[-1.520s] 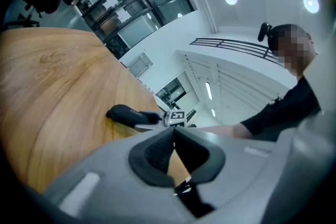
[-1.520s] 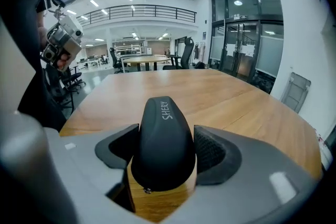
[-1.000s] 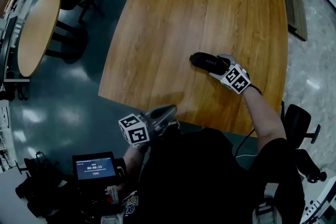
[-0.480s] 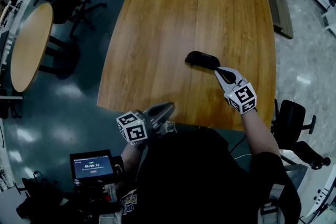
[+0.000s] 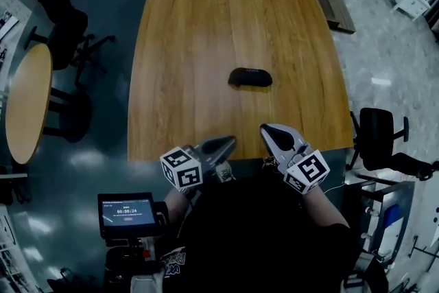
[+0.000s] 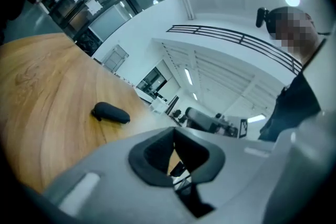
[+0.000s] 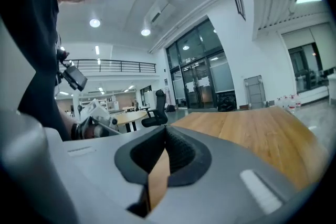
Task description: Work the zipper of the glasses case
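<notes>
Head view: black glasses case (image 5: 250,77) lies flat near the mid of the wooden table (image 5: 192,24), long side across. Zipper too small to read, prob. closed. Left gripper (image 5: 230,142) and right gripper (image 5: 267,130) both hang at the table's near edge, close to the person's body, well apart from the case. A small screen (image 5: 125,213) sits lower left.

Left gripper view: jaws clenched together, nothing betw. them. Case (image 6: 111,113) lies on the table ahead, off to the left.

Right gripper view: jaws clenched too, empty. Table top (image 7: 252,128) stretches beyond on the right.
</notes>
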`<state>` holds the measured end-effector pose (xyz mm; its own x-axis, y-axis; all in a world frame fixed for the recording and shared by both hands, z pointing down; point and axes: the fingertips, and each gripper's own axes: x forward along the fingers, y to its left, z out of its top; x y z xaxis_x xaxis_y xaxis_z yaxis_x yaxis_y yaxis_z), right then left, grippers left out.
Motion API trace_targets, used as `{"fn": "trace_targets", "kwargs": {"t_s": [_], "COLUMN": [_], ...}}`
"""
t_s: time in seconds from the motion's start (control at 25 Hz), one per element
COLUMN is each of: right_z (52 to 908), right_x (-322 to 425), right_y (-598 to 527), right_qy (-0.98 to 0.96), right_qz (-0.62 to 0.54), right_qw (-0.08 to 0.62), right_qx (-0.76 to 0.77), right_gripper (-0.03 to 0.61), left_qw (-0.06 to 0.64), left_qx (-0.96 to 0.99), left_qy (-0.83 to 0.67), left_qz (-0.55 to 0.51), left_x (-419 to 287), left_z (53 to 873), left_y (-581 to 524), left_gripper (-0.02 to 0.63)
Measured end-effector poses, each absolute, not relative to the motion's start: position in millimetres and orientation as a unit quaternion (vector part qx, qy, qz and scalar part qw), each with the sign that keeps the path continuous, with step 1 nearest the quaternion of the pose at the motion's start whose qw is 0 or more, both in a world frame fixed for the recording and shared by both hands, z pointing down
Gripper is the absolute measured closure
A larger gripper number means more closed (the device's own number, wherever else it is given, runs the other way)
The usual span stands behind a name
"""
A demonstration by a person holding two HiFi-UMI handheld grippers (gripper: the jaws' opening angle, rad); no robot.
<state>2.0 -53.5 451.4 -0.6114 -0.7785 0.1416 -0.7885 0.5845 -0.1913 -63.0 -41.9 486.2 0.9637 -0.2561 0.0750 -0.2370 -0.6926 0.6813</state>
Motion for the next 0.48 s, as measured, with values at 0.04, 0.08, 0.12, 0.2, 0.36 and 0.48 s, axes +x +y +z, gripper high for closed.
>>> {"fn": "trace_targets", "kwargs": {"t_s": [0.04,0.08,0.12,0.2,0.36,0.48], "right_z": [446,442,439,436,428,428], "right_x": [1,2,5,15,20,26], "right_y": [-48,-43,-38,-27,-11,24], "right_qy": [-0.885,-0.881,-0.877,-0.871,-0.874,-0.887], "right_qz": [0.132,0.145,0.159,0.181,0.193,0.187], "right_qw": [0.007,-0.005,-0.017,-0.037,-0.05,-0.04], "right_qx": [0.446,0.45,0.453,0.456,0.443,0.421], "right_gripper": [0.574,0.574,0.574,0.574,0.574,0.574], "left_qw": [0.362,0.356,0.351,0.342,0.321,0.323], "left_qx": [0.923,0.926,0.928,0.932,0.937,0.934], "left_qy": [-0.131,-0.129,-0.126,-0.123,-0.138,-0.15], "left_qz": [-0.006,-0.001,0.001,0.004,0.016,0.018], "left_x": [-59,-55,-49,-36,-26,-9], "left_z": [485,483,482,478,472,474], "left_y": [-40,-38,-34,-22,-2,36], "left_gripper": [0.614,0.614,0.614,0.614,0.614,0.614]}}
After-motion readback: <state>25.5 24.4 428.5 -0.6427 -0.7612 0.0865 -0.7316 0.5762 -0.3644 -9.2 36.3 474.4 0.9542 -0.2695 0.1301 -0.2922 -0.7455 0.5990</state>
